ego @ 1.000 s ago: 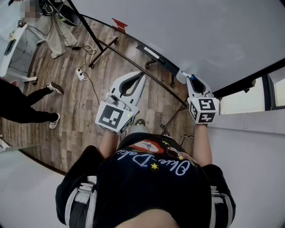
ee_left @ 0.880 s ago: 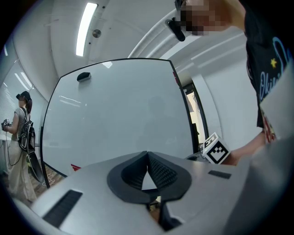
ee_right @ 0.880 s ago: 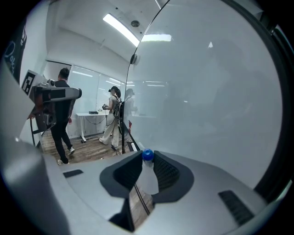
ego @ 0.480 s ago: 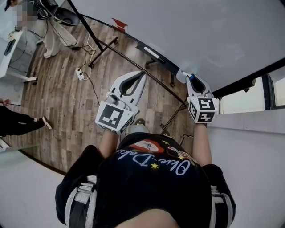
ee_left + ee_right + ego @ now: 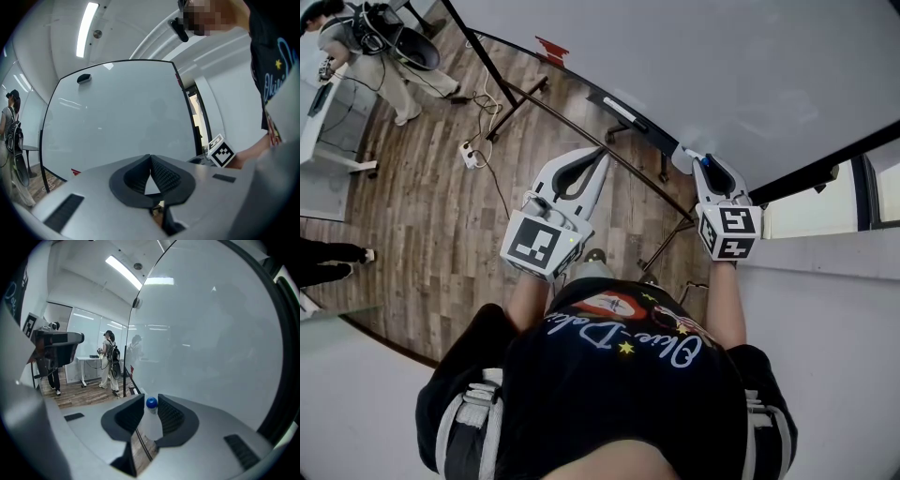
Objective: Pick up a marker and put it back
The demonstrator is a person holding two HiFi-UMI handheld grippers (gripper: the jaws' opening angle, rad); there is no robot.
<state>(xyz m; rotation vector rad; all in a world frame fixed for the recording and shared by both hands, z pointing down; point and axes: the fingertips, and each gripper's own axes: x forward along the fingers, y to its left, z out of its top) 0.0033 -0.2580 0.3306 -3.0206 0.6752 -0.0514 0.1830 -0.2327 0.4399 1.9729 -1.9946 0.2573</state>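
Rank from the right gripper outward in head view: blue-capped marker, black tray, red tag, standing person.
1. Blue-capped white marker, between jaws just opening.
2. Black tray, to the left.
3. Red tag, farther left.
4. Person, top-left.

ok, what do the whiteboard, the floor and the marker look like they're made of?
Whiteboard: smooth, glossy white panel. Ceiling lights reflect in it, so likely melamine or coated steel.
Floor: matte wood-look planks with visible grain and seams. Whether it is laminate or real wood is unclear.
Marker: smooth white barrel with a blue cap, probably plastic.
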